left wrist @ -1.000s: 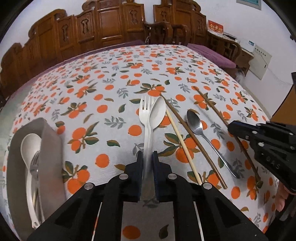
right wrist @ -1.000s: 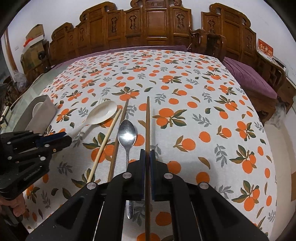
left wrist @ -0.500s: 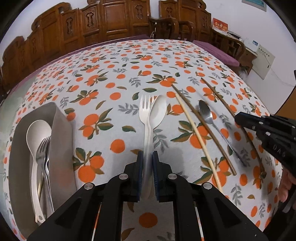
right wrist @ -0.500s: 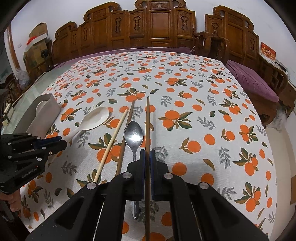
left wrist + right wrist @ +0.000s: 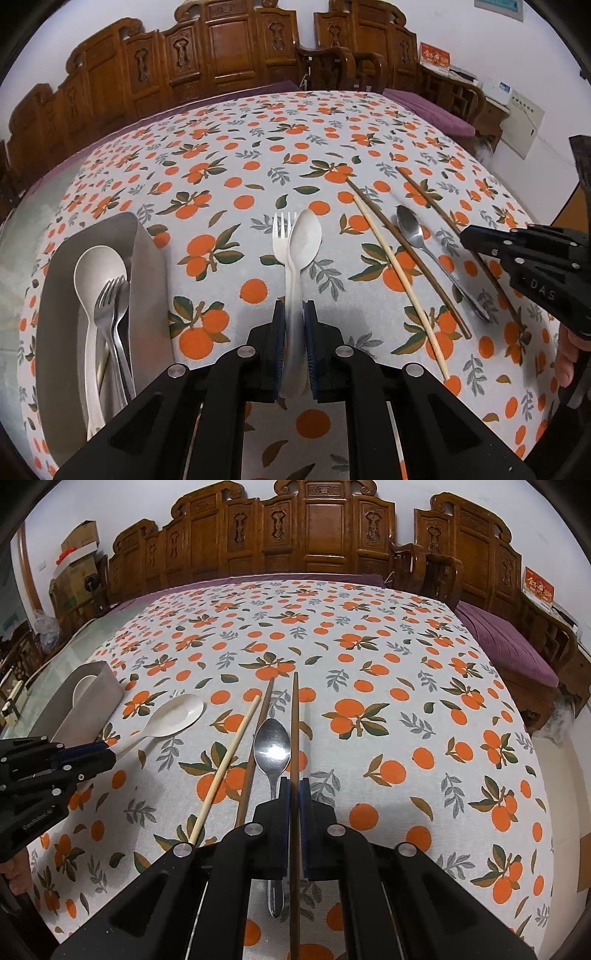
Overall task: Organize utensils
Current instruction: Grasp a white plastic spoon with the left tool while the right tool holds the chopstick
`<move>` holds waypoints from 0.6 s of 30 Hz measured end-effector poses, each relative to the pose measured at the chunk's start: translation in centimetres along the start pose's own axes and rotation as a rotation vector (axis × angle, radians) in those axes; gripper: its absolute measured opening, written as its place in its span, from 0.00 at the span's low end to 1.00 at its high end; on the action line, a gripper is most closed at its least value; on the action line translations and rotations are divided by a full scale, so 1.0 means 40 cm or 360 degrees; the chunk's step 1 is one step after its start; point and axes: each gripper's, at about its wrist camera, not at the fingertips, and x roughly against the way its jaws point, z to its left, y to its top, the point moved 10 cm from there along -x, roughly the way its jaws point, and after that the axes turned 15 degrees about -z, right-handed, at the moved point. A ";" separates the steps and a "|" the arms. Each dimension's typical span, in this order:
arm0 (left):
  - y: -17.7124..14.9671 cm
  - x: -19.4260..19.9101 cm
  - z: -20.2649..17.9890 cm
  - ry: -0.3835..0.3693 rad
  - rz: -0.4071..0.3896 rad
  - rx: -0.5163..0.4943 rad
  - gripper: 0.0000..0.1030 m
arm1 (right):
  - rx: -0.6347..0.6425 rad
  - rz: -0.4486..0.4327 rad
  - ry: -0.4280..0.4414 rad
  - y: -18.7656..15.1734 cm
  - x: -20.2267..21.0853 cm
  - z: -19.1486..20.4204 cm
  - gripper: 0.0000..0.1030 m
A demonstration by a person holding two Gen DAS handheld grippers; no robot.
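My left gripper [image 5: 294, 308] is shut on the handles of a white plastic fork [image 5: 281, 232] and white plastic spoon [image 5: 305, 238], held above the cloth. My right gripper [image 5: 294, 786] is shut on a dark brown chopstick [image 5: 295, 716] that points away from me. On the cloth lie a metal spoon [image 5: 272, 746], a light wooden chopstick [image 5: 227, 764] and a second dark chopstick [image 5: 256, 749]. The grey metal tray [image 5: 147, 280] at the left holds a white spoon [image 5: 98, 273] and metal forks [image 5: 114, 299].
The table wears a cloth with orange prints [image 5: 369, 686]. Carved wooden chairs [image 5: 325, 528] line its far side. A purple cushioned bench [image 5: 509, 646] stands at the right. Boxes [image 5: 77, 550] are stacked at the back left.
My left gripper has lifted and drawn back with the fork and spoon, bringing more of the tray into view. My right gripper has risen slightly with the dark chopstick.
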 end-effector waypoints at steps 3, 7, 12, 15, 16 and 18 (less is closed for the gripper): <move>0.013 0.020 -0.001 -0.0017 -0.0034 0.0005 0.08 | -0.0001 0.0001 -0.0001 -0.001 0.000 0.001 0.06; 0.024 0.035 -0.003 -0.0017 -0.0059 -0.0013 0.08 | 0.0002 0.0000 0.0002 -0.001 0.000 0.001 0.06; 0.024 0.017 -0.010 -0.0031 -0.0033 -0.0030 0.07 | 0.0005 0.0002 0.0002 -0.002 -0.002 0.002 0.06; 0.018 -0.002 -0.030 -0.0048 -0.0010 -0.0080 0.09 | 0.0002 0.0001 0.0003 -0.002 -0.002 0.002 0.06; 0.015 -0.008 -0.037 -0.0052 -0.0005 -0.0096 0.10 | 0.0002 0.0002 0.0004 -0.002 -0.002 0.002 0.06; 0.006 -0.029 -0.050 -0.0051 0.0030 -0.0135 0.13 | 0.0006 0.0002 0.0004 0.000 -0.001 0.002 0.06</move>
